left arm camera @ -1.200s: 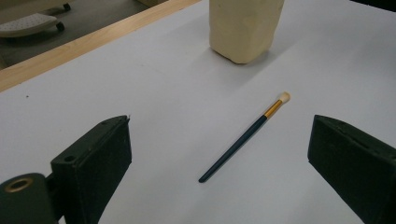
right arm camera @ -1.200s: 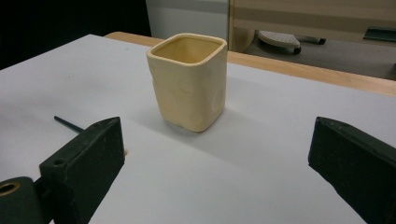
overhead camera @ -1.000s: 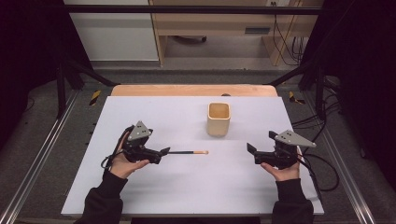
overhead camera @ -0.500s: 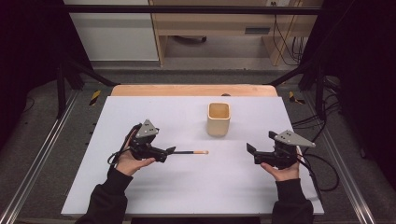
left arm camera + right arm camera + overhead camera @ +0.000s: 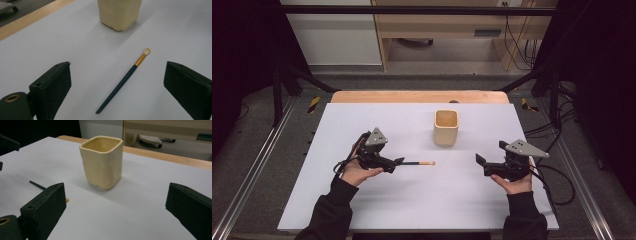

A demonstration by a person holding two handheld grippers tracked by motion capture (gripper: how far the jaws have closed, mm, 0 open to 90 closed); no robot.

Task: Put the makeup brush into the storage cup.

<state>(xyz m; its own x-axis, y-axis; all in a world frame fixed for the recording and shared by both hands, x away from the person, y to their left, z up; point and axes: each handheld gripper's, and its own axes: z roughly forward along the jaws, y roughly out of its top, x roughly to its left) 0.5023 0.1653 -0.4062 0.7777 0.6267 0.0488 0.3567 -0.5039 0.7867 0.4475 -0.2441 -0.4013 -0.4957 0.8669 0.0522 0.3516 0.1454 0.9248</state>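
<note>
A thin paintbrush (image 5: 419,163) with a dark handle, gold ferrule and pale tip lies flat on the white table (image 5: 412,210), tip pointing right. My left gripper (image 5: 397,162) is open just left of the handle end. In the left gripper view the paintbrush (image 5: 122,81) lies between the wide-apart jaws, untouched. A cream square cup (image 5: 446,127) stands upright behind the brush tip. My right gripper (image 5: 482,165) is open at the right, pointing left. In the right gripper view the cup (image 5: 102,162) stands ahead of the gripper (image 5: 116,188), with the brush handle (image 5: 37,185) at left.
A wooden strip (image 5: 419,96) runs along the table's far edge. Metal frame rails (image 5: 257,165) flank both sides. Cables (image 5: 557,175) trail off to the right of the right hand. White surface spreads between the two grippers and toward the front edge.
My left gripper has shifted a little right and forward, closing in on the brush handle's end. The right gripper, brush and cup have stayed put.
</note>
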